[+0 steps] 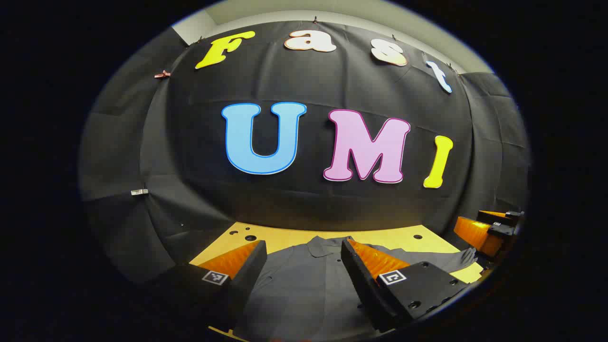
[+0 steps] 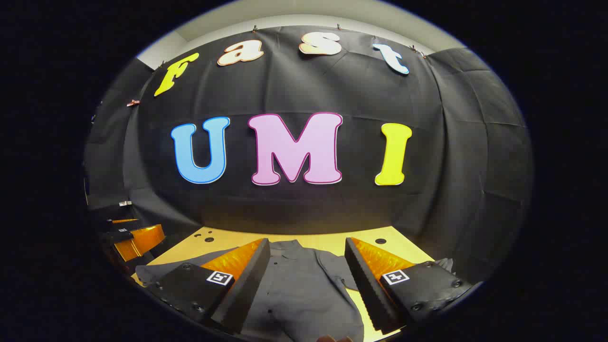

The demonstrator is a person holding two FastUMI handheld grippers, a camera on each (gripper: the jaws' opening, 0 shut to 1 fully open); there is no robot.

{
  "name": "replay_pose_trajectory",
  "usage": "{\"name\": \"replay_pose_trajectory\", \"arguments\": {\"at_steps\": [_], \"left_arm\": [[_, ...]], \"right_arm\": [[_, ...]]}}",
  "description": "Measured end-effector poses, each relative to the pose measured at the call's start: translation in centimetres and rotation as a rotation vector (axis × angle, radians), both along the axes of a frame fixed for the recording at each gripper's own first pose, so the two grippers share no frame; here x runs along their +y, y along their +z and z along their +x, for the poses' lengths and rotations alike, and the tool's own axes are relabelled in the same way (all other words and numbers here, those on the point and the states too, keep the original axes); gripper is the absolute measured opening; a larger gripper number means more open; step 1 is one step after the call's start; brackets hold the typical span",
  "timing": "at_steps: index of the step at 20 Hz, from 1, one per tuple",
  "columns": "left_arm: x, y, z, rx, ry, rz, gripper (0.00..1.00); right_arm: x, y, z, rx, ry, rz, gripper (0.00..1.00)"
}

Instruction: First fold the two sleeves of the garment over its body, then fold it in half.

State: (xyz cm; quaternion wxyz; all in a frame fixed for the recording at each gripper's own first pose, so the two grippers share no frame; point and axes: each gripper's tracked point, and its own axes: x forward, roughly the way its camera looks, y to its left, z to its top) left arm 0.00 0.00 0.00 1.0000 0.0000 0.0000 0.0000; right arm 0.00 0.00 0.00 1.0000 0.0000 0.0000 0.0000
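No legible text; square coded tags on gripper (image 1: 304, 259) fingers.

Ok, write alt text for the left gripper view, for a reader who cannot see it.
A grey collared shirt lies spread flat on a yellow table, collar toward the black cloth wall, sleeves not yet folded. The left tongs hang open above it, holding nothing. The right tongs show at the right edge, near the end of one outstretched sleeve.

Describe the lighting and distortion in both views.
Left gripper view: fisheye bends the table edge; the shirt sits dim low down, sharp enough. Right gripper view: same bulging curve, table brightly lit, shirt darker between the open fingers.
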Motion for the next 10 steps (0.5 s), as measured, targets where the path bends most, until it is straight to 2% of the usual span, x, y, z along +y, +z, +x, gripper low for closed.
{"name": "replay_pose_trajectory", "arguments": {"at_steps": [10], "left_arm": [[-0.5, -0.2, 1.0, -0.003, 0.025, 0.017, 0.99]], "right_arm": [[-0.2, 0.1, 1.4, -0.014, 0.044, -0.029, 0.98]]}}
